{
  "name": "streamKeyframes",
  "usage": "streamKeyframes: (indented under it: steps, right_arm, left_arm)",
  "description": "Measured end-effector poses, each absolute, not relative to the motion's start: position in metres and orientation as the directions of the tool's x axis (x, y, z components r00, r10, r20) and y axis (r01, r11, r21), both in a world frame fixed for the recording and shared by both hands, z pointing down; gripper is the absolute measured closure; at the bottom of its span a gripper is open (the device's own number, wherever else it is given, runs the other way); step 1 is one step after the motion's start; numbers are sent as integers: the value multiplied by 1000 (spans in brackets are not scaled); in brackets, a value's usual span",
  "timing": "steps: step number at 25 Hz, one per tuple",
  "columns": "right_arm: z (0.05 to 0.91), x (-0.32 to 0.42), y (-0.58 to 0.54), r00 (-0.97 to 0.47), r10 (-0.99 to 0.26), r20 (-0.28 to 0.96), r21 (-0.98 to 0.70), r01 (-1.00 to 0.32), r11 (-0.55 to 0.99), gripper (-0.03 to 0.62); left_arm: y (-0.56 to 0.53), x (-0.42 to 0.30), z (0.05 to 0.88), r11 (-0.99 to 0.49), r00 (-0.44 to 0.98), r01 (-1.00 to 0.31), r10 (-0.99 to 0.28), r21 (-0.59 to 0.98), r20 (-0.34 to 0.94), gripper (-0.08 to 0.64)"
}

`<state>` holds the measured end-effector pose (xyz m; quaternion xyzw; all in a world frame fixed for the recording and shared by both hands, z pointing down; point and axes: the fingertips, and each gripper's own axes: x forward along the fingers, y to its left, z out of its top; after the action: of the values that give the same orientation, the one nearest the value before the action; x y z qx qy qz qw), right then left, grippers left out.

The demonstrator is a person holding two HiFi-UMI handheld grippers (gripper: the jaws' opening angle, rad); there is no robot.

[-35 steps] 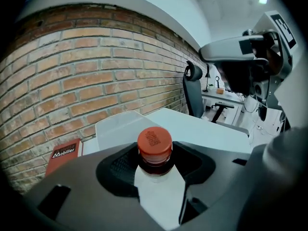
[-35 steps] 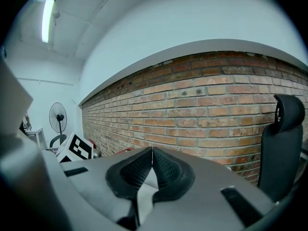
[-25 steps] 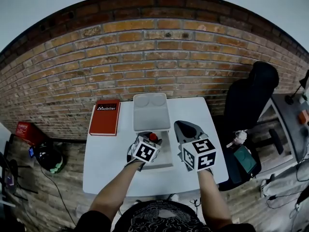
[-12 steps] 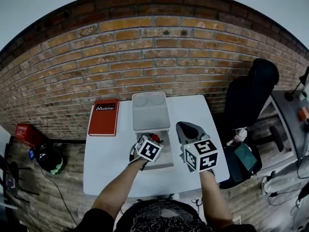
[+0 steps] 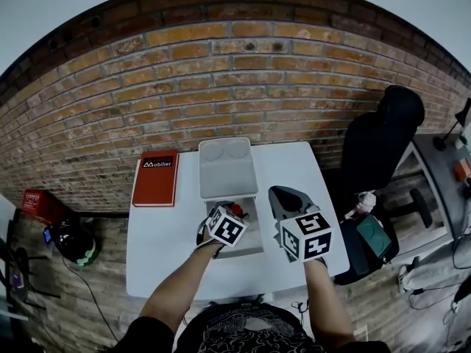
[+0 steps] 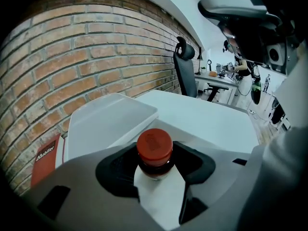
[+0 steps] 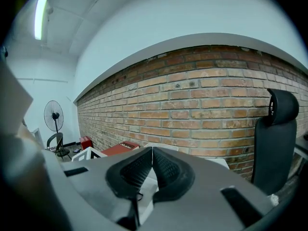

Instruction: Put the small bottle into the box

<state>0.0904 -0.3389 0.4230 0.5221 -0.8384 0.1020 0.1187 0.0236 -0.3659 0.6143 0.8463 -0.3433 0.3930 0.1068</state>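
My left gripper (image 5: 229,213) is shut on a small bottle (image 6: 155,154) with a red cap (image 5: 236,210) and a white label, held over the open grey box (image 5: 250,241) in the middle of the white table. The box's lid (image 5: 229,169) lies flipped back toward the brick wall, also seen as the lid (image 6: 106,121) in the left gripper view. To the right of the box my right gripper (image 5: 283,197) hangs above the table; its jaws touch with nothing between them, as its own view shows for the right gripper (image 7: 152,163).
A red book (image 5: 156,178) lies on the white table (image 5: 158,248) left of the box. A black office chair (image 5: 383,149) stands off the table's right side, and a brick wall (image 5: 221,87) runs behind. A fan (image 7: 56,117) stands far left in the right gripper view.
The left gripper with the bottle has shifted slightly right and nearer over the box. The right gripper has stayed about where it was.
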Motion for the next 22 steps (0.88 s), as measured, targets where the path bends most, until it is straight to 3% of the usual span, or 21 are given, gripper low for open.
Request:
streamKeyframes:
  steps: [22]
  right_arm:
    - [428,80,-335,-456,-835,309,-70,-886,458,571]
  left_arm:
    - [-352,12,604,-742,472,-665,-507,-86,721,318]
